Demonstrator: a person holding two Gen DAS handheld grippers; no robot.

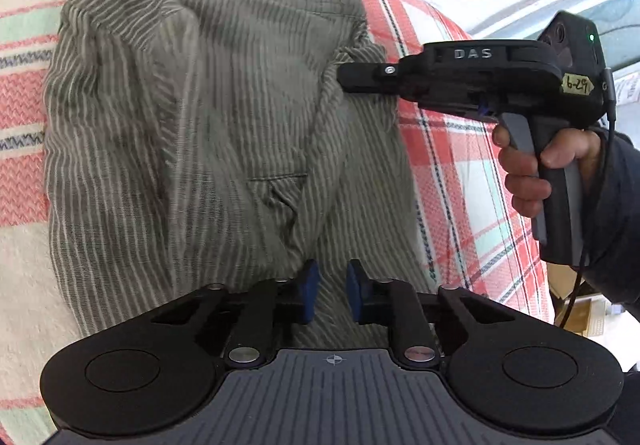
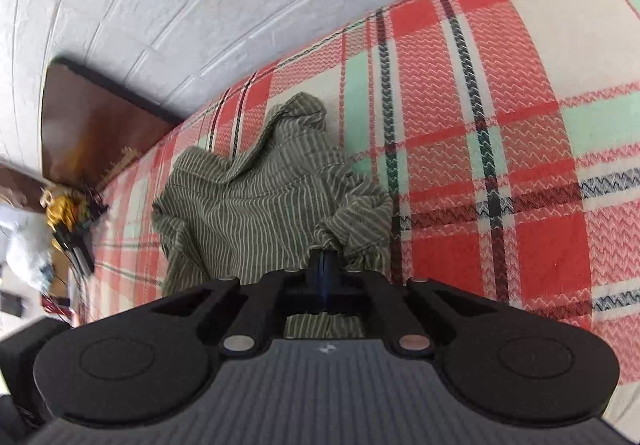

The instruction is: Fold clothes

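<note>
We see a red, cream and mint plaid blanket [image 2: 500, 149] as the work surface, reaching well past both sets of jaws on every side. On it lies 1 olive striped garment [image 1: 200, 117], bunched and creased, spreading ahead of the left jaws and ahead and left of the right jaws. We judge folding barely started: no clean edge or flat layer shows, a pocket slit [image 1: 278, 177] sits skewed just ahead of the left jaws, and a loose end of the garment sticks up at the far side in the right wrist view. Flattening and all real folds look left to do.

The right gripper [image 1: 346, 79] has its jaws pressed together, pinching a raised ridge of the cloth at the garment's right edge. The hand [image 1: 532, 173] wraps its grip.

The left gripper [image 1: 333, 291] has its jaws spread partway, blue pads [image 1: 310, 285] hovering over the near hem; we see cloth under the gap but no pinch.
</note>
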